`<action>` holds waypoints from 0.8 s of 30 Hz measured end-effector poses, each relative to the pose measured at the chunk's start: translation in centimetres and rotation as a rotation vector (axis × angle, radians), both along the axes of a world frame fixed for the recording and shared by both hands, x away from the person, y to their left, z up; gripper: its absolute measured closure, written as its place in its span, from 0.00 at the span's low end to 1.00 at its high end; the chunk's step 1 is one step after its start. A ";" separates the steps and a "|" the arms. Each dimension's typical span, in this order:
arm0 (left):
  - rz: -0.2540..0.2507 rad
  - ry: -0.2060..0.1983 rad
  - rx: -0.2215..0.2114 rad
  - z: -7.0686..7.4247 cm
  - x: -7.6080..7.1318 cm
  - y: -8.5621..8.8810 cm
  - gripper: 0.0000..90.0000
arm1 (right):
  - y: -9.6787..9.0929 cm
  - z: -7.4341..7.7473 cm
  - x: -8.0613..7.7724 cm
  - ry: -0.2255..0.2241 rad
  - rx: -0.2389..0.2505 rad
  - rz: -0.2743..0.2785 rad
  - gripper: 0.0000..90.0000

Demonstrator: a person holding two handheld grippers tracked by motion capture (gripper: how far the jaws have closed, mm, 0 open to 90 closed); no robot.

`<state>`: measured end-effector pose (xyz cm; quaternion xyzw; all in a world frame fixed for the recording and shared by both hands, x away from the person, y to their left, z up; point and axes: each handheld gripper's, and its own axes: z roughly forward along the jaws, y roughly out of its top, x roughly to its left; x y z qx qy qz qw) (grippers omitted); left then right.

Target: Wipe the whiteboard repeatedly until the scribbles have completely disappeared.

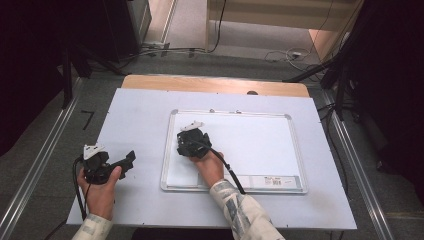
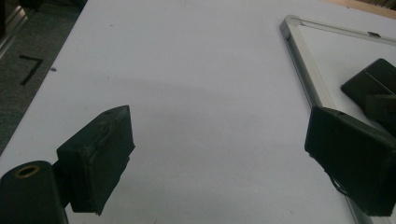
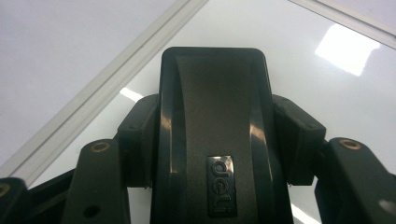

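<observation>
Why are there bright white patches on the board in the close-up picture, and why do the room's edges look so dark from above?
Right gripper view: the whiteboard mirrors overhead lamps as glare patches beside the glossy black eraser. High view: light falls on the table while the surroundings stay dim. Left gripper view: soft and slightly blurred.

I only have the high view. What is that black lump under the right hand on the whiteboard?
Observer: The right gripper is shut on a black eraser; its top bears a small embossed logo badge.
Operator: Is the eraser near the frame?
Observer: Yes, the whiteboard frame runs diagonally just past its front end in the right gripper view.
Operator: And the left one, is it holding anything?
Observer: No. The left gripper has its jaws wide apart over the bare white table cover.
</observation>
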<state>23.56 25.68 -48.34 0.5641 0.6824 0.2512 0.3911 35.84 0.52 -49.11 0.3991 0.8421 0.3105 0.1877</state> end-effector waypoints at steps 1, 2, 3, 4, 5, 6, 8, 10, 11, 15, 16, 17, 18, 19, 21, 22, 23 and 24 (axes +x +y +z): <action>-0.001 0.002 0.000 0.0 0.0 0.0 0.09 | -0.1 0.0 -0.1 0.000 -0.002 -0.004 0.42; -0.001 0.001 0.001 -0.1 0.1 0.0 0.09 | 0.0 0.0 -0.2 -0.004 -0.002 -0.009 0.42; -0.004 0.003 0.002 0.0 0.1 -0.1 0.09 | 0.0 0.0 -0.3 -0.003 0.001 -0.010 0.42; -0.006 0.001 0.001 0.0 0.2 -0.1 0.09 | -0.1 0.0 -0.5 -0.004 -0.002 -0.006 0.42; -0.006 0.003 0.002 0.0 0.2 -0.2 0.09 | 0.0 0.0 -0.7 -0.003 -0.001 -0.001 0.42; -0.006 0.005 0.001 -0.1 0.3 -0.2 0.09 | 0.1 0.0 -0.9 -0.003 -0.001 0.009 0.42; -0.008 0.004 0.003 0.0 0.3 -0.3 0.09 | 0.4 -0.1 -1.4 -0.003 -0.002 0.033 0.42; -0.012 0.003 0.004 0.0 0.4 -0.4 0.09 | 0.8 -0.1 -2.0 -0.003 0.000 0.050 0.42; -0.014 0.004 0.004 0.0 0.4 -0.4 0.09 | 1.0 -0.1 -2.4 -0.005 0.000 0.062 0.42; -0.015 0.003 0.004 -0.1 0.3 -0.4 0.09 | 1.6 -0.2 -3.4 -0.010 0.000 0.099 0.42; -0.013 0.004 0.004 -0.1 0.3 -0.4 0.09 | 1.6 -0.2 -3.5 -0.010 -0.002 0.104 0.42; -0.012 0.004 0.004 -0.1 0.3 -0.4 0.09 | 1.6 -0.2 -3.4 -0.008 0.001 0.111 0.42; -0.011 0.004 0.002 0.0 0.3 -0.3 0.09 | 1.5 -0.2 -3.3 -0.002 0.002 0.113 0.42; -0.011 0.003 0.001 -0.1 0.3 -0.3 0.09 | 1.5 -0.2 -3.3 -0.003 -0.001 0.117 0.42; -0.009 0.003 0.000 0.0 0.2 -0.3 0.09 | 1.5 -0.2 -3.1 -0.003 0.000 0.115 0.42; -0.009 0.002 0.001 0.0 0.2 -0.2 0.09 | 1.5 -0.2 -2.9 -0.003 0.002 0.111 0.42; -0.008 0.002 0.002 0.0 0.1 -0.2 0.09 | 1.4 -0.2 -2.7 -0.003 0.001 0.108 0.42; -0.008 0.002 0.003 0.0 0.1 -0.2 0.09 | 1.3 -0.2 -2.4 -0.003 0.005 0.100 0.42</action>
